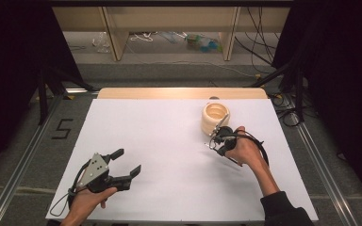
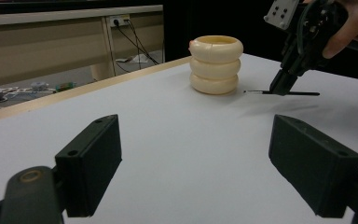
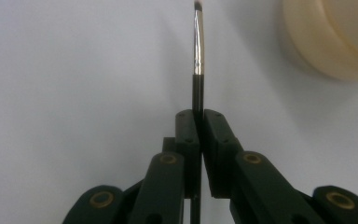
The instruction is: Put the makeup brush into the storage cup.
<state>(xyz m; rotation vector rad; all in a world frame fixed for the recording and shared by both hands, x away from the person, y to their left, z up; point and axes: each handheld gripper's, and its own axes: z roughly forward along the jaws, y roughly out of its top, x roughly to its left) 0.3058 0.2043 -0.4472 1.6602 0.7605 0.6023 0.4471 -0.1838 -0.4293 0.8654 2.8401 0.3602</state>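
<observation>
Brush [image 3: 198, 46] in a pinch: the right gripper [image 3: 198, 122] has its two black jaws pressed together on the thin dark handle of a slender paintbrush, whose silver ferrule and small dark tip point out beyond the jaws. Seen from the left gripper view, the brush [image 2: 284, 93] lies almost level, low over the white tabletop [image 1: 169, 136], though whether it touches the surface cannot be told. Its long axis runs roughly parallel to the far edge, tip aimed toward the foot of a cream holder [image 1: 215, 117] built like three stacked rings, open at the top. That holder [image 2: 216, 64] stands upright near the far right part of the tabletop, just beyond the person's right hand [image 1: 243, 148]. The relation that counts: the holder's mouth sits up and slightly aside from the brush tip, so the level brush would likely need tilting upright before any drop-in. The left gripper [image 1: 122, 165] rests near the near left corner, jaws spread wide on nothing, well apart from both brush and holder. The right hand is plainly the nearer one.
</observation>
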